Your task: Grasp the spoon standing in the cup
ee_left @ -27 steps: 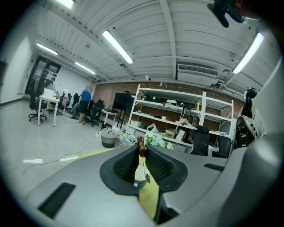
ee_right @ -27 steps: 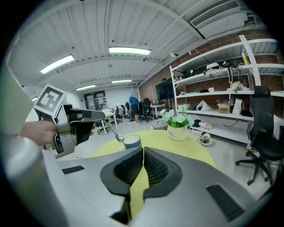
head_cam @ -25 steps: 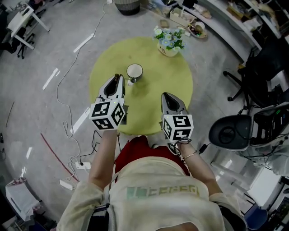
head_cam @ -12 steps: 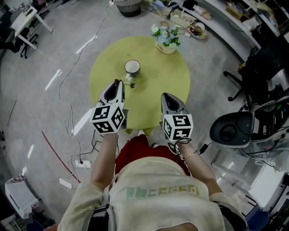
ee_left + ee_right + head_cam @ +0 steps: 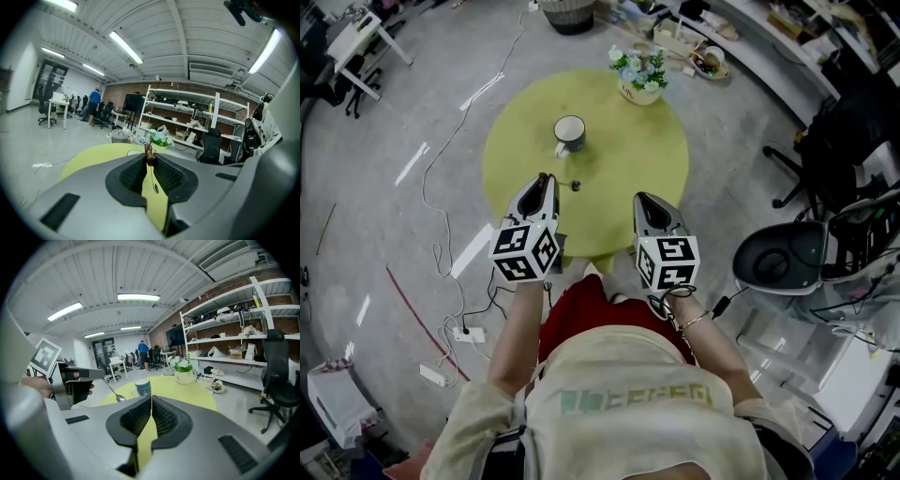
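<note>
The spoon (image 5: 574,185) is out of the cup and held in the air over the round yellow-green table (image 5: 628,178). My left gripper (image 5: 546,179) is shut on its thin handle, and the handle's brown knob (image 5: 150,158) pokes up between the jaws. In the right gripper view the spoon's bowl (image 5: 119,398) hangs down from the left gripper (image 5: 75,378). The blue-banded cup (image 5: 569,133) stands farther back on the table, clear of both grippers. My right gripper (image 5: 643,200) hovers shut over the near right part of the table with nothing in it.
A pot of flowers (image 5: 639,75) stands at the table's far edge. Cables (image 5: 441,187) run over the grey floor to the left. A black office chair (image 5: 773,272) is at the right. Shelving and desks line the far side of the room.
My left gripper has drawn back from the cup toward me, taking the spoon out of it. The cup now sits farther from both grippers. The right gripper has barely moved.
</note>
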{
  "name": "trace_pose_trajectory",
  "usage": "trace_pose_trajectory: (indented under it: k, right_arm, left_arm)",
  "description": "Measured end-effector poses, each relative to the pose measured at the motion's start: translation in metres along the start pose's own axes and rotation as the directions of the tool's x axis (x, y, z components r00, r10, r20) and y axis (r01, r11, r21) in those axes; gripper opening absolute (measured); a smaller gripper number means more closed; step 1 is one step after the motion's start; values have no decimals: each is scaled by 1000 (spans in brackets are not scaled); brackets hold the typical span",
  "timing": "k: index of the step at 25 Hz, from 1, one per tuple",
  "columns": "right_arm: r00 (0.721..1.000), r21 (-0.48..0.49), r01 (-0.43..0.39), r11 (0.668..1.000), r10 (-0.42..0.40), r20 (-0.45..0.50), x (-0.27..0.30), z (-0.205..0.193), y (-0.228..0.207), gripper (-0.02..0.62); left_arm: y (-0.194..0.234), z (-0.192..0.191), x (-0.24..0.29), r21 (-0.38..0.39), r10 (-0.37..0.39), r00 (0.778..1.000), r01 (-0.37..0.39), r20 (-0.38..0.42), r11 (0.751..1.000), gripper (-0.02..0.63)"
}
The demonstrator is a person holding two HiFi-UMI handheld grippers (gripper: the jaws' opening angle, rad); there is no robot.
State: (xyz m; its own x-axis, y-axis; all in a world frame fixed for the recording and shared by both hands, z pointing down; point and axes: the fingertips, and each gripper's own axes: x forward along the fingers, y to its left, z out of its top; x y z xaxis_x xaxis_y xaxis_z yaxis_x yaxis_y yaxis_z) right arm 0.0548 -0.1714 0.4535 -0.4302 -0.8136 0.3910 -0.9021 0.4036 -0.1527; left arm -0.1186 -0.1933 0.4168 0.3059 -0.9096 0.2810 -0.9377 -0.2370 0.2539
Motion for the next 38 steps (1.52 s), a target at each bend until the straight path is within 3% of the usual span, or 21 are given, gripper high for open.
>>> trace_pose_trajectory:
  k: [38]
  right_arm:
    - [1000,1,1,1000,-1,-18,-130,-80,3,37]
  left_arm:
    - [-75,-112,-129,-37,38,995,-42,-95,998,57]
